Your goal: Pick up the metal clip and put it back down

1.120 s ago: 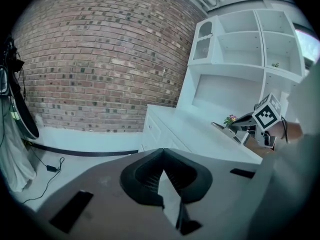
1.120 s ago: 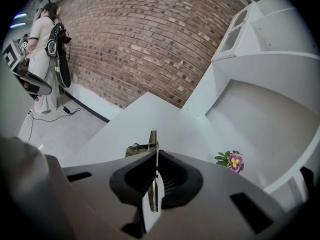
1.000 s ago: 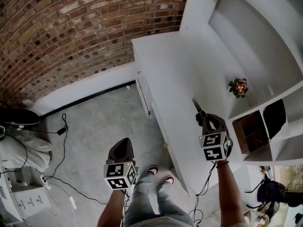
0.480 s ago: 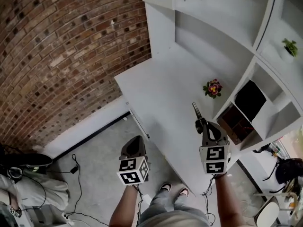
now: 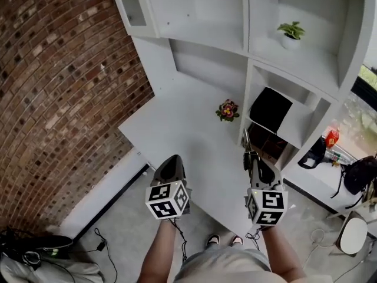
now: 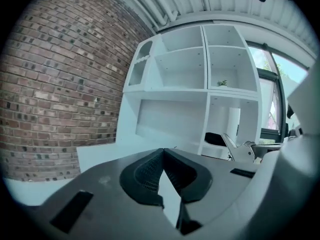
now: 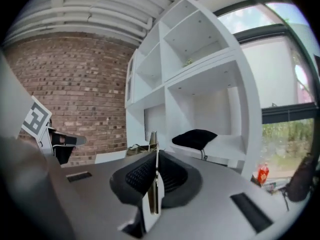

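- The metal clip (image 7: 153,181) is pinched edge-on between the jaws of my right gripper (image 5: 252,158). Its thin tip pokes out past the pads towards the white shelf unit (image 5: 246,69).
- From the head view, the clip (image 5: 245,141) hangs over the front right part of the white desk (image 5: 177,122), just beside the lowest cubby.
- My left gripper (image 5: 171,163) has its jaws pressed together with nothing between them. It sits over the desk's front edge, well apart from the right one.
- A small pot of flowers (image 5: 227,109) stands on the desk beyond the clip.
- A black cushion (image 5: 270,109) fills the cubby to the right of the flowers.
- A brown thing (image 5: 272,149) in the low cubby is partly hidden behind my right gripper. I cannot tell what it is.
- I cannot tell how far above the desktop the clip sits.
- The desktop is bare between the flowers and both grippers.
- The brick wall (image 5: 53,87) closes off the desk's left side.
- A green plant (image 5: 291,31) sits on an upper shelf, well away from the clip.
- A red bottle (image 5: 331,138) shows at the far right, past the shelf's end.
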A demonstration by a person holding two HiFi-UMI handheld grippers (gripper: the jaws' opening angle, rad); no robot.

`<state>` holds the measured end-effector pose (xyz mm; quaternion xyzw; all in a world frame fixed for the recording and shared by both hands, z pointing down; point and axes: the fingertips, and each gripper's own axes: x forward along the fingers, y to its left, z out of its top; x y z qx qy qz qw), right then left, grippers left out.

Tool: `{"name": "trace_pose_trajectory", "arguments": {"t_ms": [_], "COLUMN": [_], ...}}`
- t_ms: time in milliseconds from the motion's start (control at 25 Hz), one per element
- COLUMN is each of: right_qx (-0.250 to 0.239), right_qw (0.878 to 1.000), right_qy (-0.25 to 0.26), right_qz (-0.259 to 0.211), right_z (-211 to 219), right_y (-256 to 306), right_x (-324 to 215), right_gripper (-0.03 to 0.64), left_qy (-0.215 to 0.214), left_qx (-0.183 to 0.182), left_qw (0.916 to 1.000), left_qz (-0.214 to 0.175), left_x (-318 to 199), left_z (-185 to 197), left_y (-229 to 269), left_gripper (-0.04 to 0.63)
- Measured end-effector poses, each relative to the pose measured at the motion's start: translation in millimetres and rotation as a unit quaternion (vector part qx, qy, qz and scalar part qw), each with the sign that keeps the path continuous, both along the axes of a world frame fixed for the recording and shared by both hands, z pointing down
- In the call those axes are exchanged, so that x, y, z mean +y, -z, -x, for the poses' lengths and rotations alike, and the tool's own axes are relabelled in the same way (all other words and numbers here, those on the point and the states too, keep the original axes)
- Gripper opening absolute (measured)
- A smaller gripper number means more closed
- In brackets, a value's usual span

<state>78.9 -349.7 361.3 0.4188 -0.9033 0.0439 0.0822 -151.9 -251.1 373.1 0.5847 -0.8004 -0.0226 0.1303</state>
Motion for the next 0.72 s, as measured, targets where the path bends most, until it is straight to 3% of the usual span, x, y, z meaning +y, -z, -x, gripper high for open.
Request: {"name": "trace_pose_trajectory", "arguments": {"t_ms": [320,720], "right_qx": [-0.061,-0.058], "right_qw": [0.994,0.994], "right_qy": [-0.078,-0.087], "right_qz": [0.034,0.038], "right_z": [-67,-92], "right_y": [-11,-14], "right_x": [4,2], "right_gripper": [0.007,0.008], "left_qy": [-0.083,-0.095], "left_qx": [0.003,-0.003], "left_qw": [0.9965,0.9954], "left_qz": [0.005,0.013], "left_x": [-43,-51], "left_z": [-70,-93], "left_y": [-2,-4], "left_gripper": [0.011,0.011]}}
